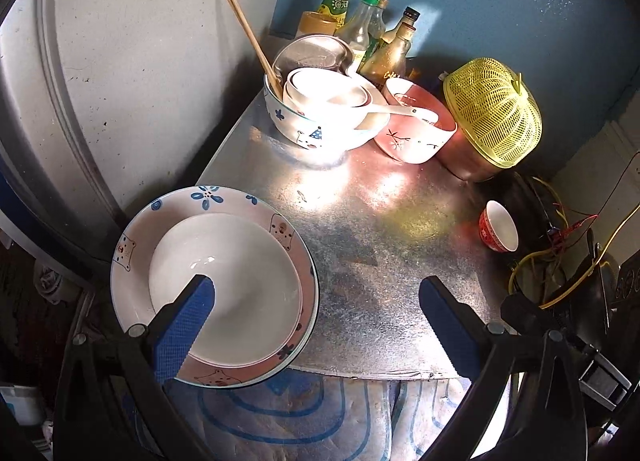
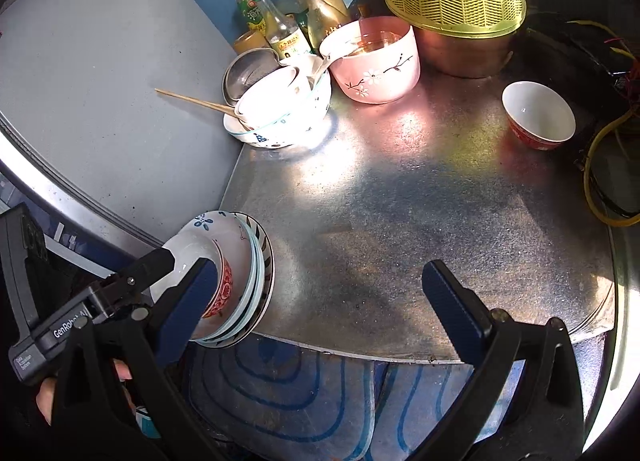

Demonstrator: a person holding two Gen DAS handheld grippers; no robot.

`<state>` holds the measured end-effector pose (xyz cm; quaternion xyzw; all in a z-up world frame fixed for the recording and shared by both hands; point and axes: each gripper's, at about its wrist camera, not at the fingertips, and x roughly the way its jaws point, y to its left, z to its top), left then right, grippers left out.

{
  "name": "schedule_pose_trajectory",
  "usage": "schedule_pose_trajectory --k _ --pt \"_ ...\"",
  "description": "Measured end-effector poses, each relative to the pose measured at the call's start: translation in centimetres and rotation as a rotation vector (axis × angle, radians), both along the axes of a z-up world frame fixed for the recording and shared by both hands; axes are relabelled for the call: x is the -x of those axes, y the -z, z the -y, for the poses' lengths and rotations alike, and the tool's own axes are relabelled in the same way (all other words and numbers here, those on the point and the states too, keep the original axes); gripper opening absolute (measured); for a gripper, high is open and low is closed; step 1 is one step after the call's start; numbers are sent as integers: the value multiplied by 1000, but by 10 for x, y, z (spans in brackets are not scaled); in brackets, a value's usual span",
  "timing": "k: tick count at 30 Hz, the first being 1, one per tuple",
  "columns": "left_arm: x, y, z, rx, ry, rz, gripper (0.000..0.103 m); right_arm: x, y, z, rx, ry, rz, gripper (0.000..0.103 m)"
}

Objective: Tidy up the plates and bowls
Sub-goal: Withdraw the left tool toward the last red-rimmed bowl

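Observation:
A stack of patterned plates (image 1: 280,229) with a white bowl (image 1: 240,269) on top sits at the metal table's front left corner; it also shows in the right wrist view (image 2: 248,261), where the top bowl has a red pattern (image 2: 225,285). My left gripper (image 1: 316,297) is open, its left finger over the white bowl. My right gripper (image 2: 316,289) is open and empty, beside the stack. A small red bowl (image 1: 498,227) (image 2: 538,115) stands alone at the right. A blue-patterned bowl pile (image 1: 316,117) (image 2: 280,109) and a pink bowl (image 1: 416,129) (image 2: 376,61) stand at the back.
Chopsticks (image 1: 250,37) and a white spoon (image 1: 400,111) lie in the bowls. Bottles (image 1: 360,25) and a metal pan (image 1: 312,53) crowd the back corner. A yellow mesh cover (image 1: 494,109) sits on a copper pot. Wires (image 1: 560,245) hang at the right edge. The metal table (image 1: 380,253) borders a grey wall.

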<state>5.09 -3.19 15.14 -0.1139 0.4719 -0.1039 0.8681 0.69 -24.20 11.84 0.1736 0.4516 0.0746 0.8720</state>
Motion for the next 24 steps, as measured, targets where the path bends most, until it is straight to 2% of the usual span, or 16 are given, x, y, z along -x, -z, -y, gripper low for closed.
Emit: schedule_pose_trajectory --k 24 --pt "-11 2 112 2 220 -18 102 39 -4 99 -8 225 13 103"
